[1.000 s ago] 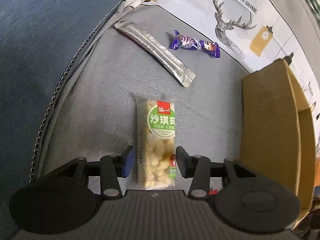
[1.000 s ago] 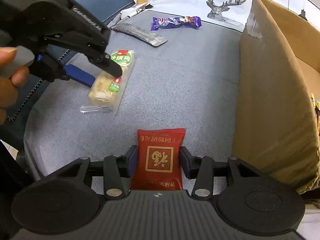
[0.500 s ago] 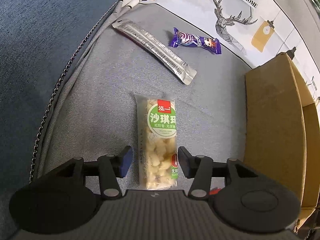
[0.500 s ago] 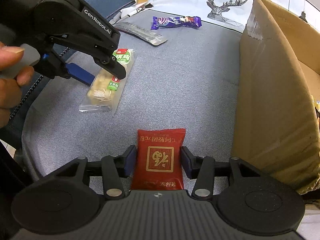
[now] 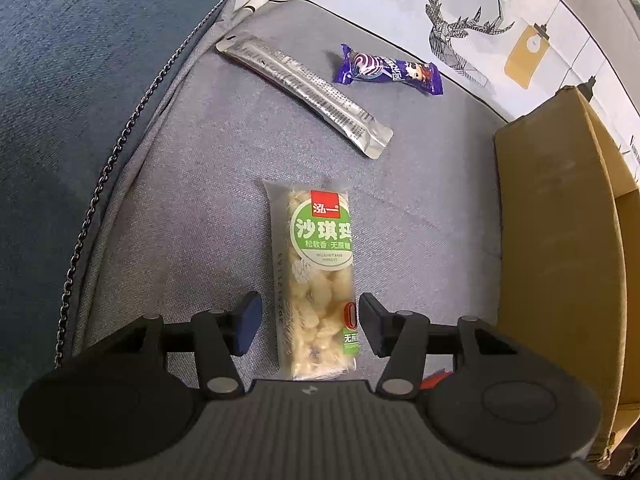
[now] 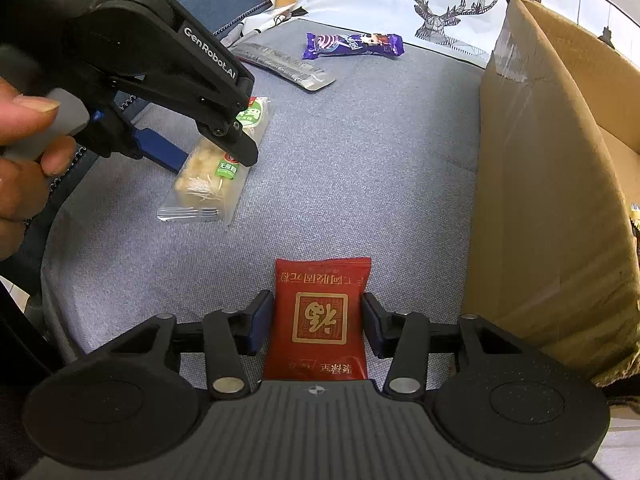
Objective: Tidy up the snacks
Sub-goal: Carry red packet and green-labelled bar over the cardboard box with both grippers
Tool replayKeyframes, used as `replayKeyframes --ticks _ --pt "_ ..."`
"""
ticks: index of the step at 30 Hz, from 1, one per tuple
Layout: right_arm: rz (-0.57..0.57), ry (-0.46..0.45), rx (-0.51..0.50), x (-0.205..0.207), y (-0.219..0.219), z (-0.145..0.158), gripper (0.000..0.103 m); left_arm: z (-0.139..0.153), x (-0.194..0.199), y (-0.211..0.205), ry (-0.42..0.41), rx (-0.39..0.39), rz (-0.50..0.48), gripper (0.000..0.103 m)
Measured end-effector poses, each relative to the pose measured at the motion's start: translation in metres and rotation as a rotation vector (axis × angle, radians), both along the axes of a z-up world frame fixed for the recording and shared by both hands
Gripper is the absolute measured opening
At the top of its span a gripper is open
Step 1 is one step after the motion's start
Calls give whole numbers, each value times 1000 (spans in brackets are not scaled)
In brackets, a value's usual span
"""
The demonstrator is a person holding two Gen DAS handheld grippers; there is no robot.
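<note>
A clear pack with a green label (image 5: 318, 276) lies on the grey cushion (image 5: 192, 184). My left gripper (image 5: 310, 330) is open, its fingers either side of the pack's near end, not touching; both also show in the right wrist view, the pack (image 6: 212, 172) under the left gripper (image 6: 208, 148). A red packet (image 6: 320, 316) lies between the open fingers of my right gripper (image 6: 318, 328), with small gaps on both sides. A silver stick pack (image 5: 308, 92) and a purple candy (image 5: 388, 70) lie further away.
An open cardboard box (image 5: 560, 248) stands on the right, its tall side wall (image 6: 548, 184) close to my right gripper. A white deer-print cloth (image 5: 480, 12) covers the back. The cushion's edge with a zip (image 5: 100, 184) runs down the left.
My left gripper has pulled back slightly from the green-label pack and its fingers have spread a little. The right gripper and the red packet have stayed put.
</note>
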State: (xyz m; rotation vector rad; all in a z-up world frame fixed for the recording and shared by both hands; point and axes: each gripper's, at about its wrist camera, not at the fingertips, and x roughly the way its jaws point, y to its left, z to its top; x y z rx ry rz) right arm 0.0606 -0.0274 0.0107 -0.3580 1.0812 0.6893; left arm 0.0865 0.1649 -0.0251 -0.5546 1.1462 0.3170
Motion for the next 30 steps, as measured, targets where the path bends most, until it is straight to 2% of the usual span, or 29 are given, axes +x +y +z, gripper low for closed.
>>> replayKeyframes --ticks 7,9,11,17,23,30 --pt "-9 -10 11 -2 0 3 44 0 2 -3 3 33 -21 58" --pt "-13 -22 25 -3 -1 7 44 1 3 -4 3 41 -24 56" --pt "-17 -34 45 -3 -1 12 44 1 3 -5 0 48 -29 43" --pt "-33 -76 86 -3 -5 23 44 3 2 -7 -9 67 -34 40" --pt "-49 -129 145 -1 -10 37 44 13 -2 -4 -74 64 -16 39" --pt "-73 -219 252 1 -19 66 44 35 -6 -4 -204 68 0 39"
